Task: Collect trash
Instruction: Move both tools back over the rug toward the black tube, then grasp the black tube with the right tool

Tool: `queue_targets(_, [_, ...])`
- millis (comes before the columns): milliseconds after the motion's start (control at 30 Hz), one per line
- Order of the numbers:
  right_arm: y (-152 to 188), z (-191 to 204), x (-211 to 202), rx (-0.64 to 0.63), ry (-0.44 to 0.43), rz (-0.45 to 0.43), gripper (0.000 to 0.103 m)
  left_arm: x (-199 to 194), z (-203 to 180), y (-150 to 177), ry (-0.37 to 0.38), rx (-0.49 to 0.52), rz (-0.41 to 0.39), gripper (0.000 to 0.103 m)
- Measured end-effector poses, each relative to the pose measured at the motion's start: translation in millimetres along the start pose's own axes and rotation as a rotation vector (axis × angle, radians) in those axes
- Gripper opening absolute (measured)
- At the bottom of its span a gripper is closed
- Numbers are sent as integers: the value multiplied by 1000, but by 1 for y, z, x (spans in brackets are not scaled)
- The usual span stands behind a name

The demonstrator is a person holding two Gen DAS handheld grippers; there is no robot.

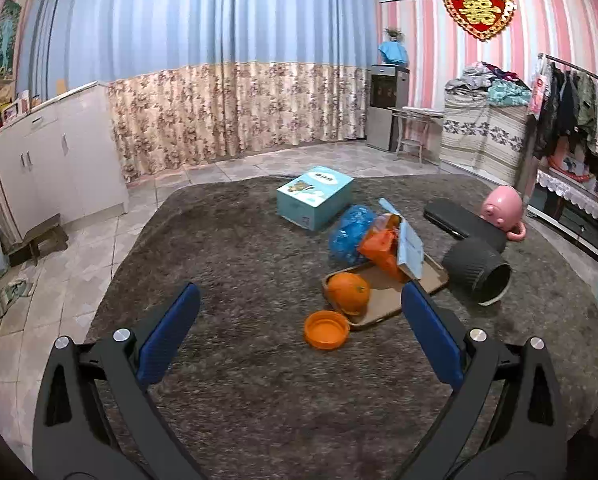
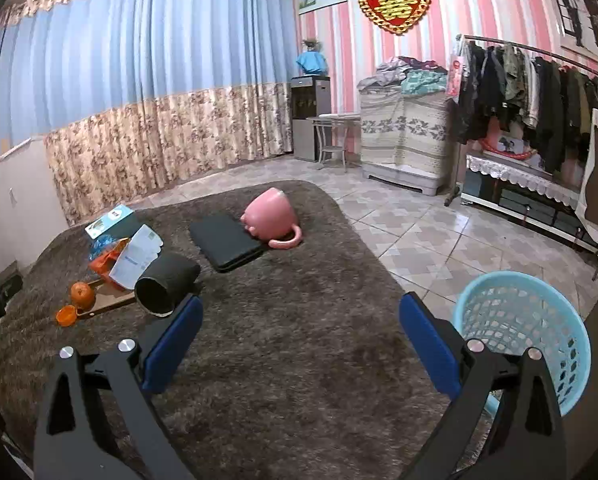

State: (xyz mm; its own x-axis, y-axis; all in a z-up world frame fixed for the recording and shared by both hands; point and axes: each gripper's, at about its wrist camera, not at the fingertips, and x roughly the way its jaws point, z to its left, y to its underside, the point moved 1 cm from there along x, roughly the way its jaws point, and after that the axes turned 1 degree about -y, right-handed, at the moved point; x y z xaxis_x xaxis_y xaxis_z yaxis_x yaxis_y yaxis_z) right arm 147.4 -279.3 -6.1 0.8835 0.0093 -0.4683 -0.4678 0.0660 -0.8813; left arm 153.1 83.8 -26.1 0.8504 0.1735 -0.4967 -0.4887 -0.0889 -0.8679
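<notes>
Grippers: left gripper (image 1: 301, 300) and right gripper (image 2: 301, 312) both spread wide, empty, above brown rug (image 1: 239, 240). Trash pile (image 1: 379, 240) centre-right of left view; blue basket (image 2: 531, 320) lower right of right view.

On the rug (image 1: 227, 248), the tray (image 1: 383, 300) is the landmark: an orange (image 1: 348, 287) on it, a lid (image 1: 326, 329) before it, a box (image 1: 314, 196) behind, a toppled bin (image 1: 477, 270) right.
</notes>
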Motion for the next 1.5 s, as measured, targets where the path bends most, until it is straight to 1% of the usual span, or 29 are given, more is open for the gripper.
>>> queue_targets(133, [-2, 14, 10, -19, -25, 7, 97, 3, 11, 2, -23, -11, 9, 97])
queue_targets(300, [0, 38, 28, -61, -67, 35, 97, 7, 24, 8, -60, -8, 17, 97])
queue_targets(467, [7, 69, 53, -138, -102, 75, 97, 21, 40, 18, -84, -35, 60, 97])
queue_targets(633, [5, 102, 81, -172, -172, 111, 97, 28, 50, 22, -97, -53, 76, 97])
queue_targets(800, [5, 137, 114, -238, -192, 147, 97, 36, 54, 26, -103, -66, 97, 97])
queue_targets(867, [7, 149, 129, -249, -216, 177, 96, 39, 53, 28, -104, -62, 102, 97])
queue_targets(933, [9, 157, 139, -270, -207, 197, 96, 43, 52, 30, -104, -62, 108, 97])
queue_targets(1000, [13, 164, 148, -286, -216, 221, 92, 48, 50, 31, -97, -66, 119, 97])
queue_targets(1033, [14, 165, 151, -288, -223, 231, 82, 50, 48, 31, -90, -66, 124, 97])
queue_targets(1067, [16, 165, 151, -297, -205, 231, 77, 51, 46, 32, -86, -64, 126, 97])
queue_targets(1100, [16, 164, 150, -297, -201, 223, 74, 53, 43, 32, -82, -59, 126, 97])
queue_targets(1133, [15, 161, 150, -288, -206, 221, 69, 55, 39, 32, -75, -50, 127, 97])
queue_targets(1200, [12, 150, 147, -242, -245, 225, 68, 59, 32, 31, -58, -40, 136, 97])
queue_targets(1233, [11, 146, 146, -229, -246, 222, 68, 62, 28, 31, -45, -37, 142, 97])
queue_targets(1333, [7, 130, 132, -200, -235, 189, 68, 69, 17, 30, -5, -36, 161, 97])
queue_targets(1500, [4, 92, 102, -171, -185, 147, 68, 90, -1, 31, 46, -2, 231, 97])
